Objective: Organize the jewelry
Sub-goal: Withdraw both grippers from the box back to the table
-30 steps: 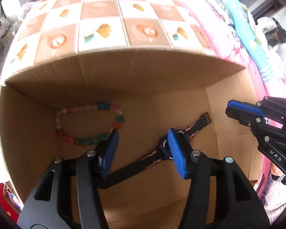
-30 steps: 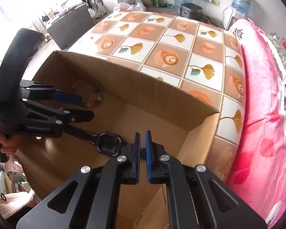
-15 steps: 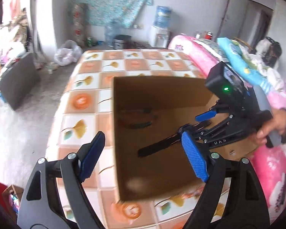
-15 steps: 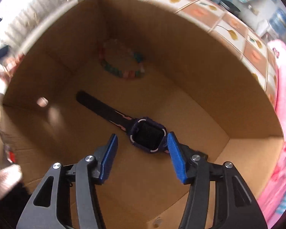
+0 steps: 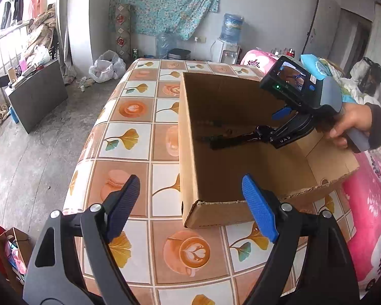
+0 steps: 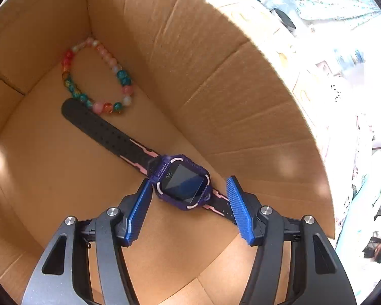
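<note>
The left claw (image 5: 190, 211) is spread wide and holds nothing; it hangs over the tiled surface (image 5: 129, 137), just outside the near left corner of the cardboard box (image 5: 188, 152). The box stands on the right part of the surface, close to its right edge, with a pink bed (image 5: 368, 203) beside it.

In the right wrist view, the bead bracelet (image 6: 94, 76) lies in the far left corner of the box floor, where two walls meet. It looks light and loose; the round glass-like beads would probably roll and slip between flat pads, so I think it is better to pinch across one side of the ring, not on a single bead.

Touching its near beads is the strap tip of the watch (image 6: 183, 181), which lies flat and diagonal on the box floor, along the right wall. The strap looks soft and bendy, the purple case stiff, and the screen may scratch. The best hold seems to be the strap close to the case, or the two sides of the case.

The right claw (image 6: 190, 208), held by a hand (image 5: 350, 124), has just been opening. Its blue pads stand on both sides of the case, the left pad almost at it, the right pad clearly apart, so the watch appears released and is not pinched.
</note>
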Demonstrator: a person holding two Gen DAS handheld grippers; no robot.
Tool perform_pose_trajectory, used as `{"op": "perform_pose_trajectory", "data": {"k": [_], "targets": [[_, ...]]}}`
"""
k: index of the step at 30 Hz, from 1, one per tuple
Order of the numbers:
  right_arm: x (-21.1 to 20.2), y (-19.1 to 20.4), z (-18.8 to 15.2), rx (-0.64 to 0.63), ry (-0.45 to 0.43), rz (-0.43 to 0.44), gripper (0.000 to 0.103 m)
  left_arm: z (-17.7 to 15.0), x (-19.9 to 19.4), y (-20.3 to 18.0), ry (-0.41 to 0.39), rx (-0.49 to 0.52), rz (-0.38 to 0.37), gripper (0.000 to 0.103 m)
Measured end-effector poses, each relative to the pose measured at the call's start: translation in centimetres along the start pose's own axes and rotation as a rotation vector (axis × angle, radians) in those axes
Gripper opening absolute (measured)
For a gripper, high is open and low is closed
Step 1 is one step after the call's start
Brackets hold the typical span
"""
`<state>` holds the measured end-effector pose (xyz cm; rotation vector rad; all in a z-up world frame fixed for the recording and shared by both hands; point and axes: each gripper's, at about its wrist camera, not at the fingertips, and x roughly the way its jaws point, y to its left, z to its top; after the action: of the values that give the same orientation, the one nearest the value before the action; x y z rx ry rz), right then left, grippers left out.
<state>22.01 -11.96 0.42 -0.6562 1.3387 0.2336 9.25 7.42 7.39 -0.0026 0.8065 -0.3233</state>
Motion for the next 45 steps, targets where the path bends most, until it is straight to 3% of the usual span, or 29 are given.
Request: {"op": "perform_pose_trajectory", "data": {"k": [6, 11, 15, 20, 24, 27, 30, 33, 36, 38, 39, 45], "targets": [[1.0, 0.4, 0.2, -0.046, 0.056, -0.070, 0.060, -0.3, 0.7, 0.4, 0.001, -0.029, -0.031, 0.080], [0.6, -0.8, 0.8, 0.029, 0.035, -0.057, 0.060, -0.5, 0.5, 0.2, -0.004, -0.030, -0.029, 0.080], [-0.7, -2.5, -0.9, 0.074, -0.006, -0.009, 0.060, -0.7, 0.1, 0.3, -0.011, -0.035, -0.037, 0.080], [-8.6, -5.1, -5.2, 0.204, -0.217, 0.111, 0.062, -1.4, -1.9, 0.5, -0.087, -0.040, -0.096, 0.081], [-15.7, -6.9, -12.0, 0.349, -0.456, 0.268, 0.067, -2.7, -3.5, 0.8, -0.135, -0.037, -0.163, 0.084], [-18.8, -7.2, -18.2, 0.441, -0.592, 0.420, 0.069, -4.3, -3.9, 0.8, -0.120, -0.031, -0.216, 0.084], [-19.0, -5.3, -24.4, 0.505, -0.647, 0.516, 0.071, -6.5, -3.3, 0.3, -0.067, -0.007, -0.243, 0.087], [-16.7, -0.8, -27.9, 0.590, -0.644, 0.575, 0.071, -8.8, -1.6, -0.7, 0.025, 0.001, -0.208, 0.087], [-12.3, 2.8, -29.3, 0.715, -0.563, 0.623, 0.071, -10.9, 1.3, -2.1, 0.143, 0.009, -0.186, 0.087], [-8.9, 4.1, -28.7, 0.791, -0.521, 0.674, 0.068, -11.8, 2.9, -2.9, 0.202, 0.026, -0.153, 0.087], [-7.9, 4.6, -28.2, 0.821, -0.505, 0.700, 0.061, -12.1, 3.6, -3.3, 0.227, 0.040, -0.133, 0.087], [-6.5, 4.7, -22.4, 0.833, -0.474, 0.733, 0.054, -11.8, 5.0, -5.3, 0.220, 0.154, -0.034, 0.087]]}}
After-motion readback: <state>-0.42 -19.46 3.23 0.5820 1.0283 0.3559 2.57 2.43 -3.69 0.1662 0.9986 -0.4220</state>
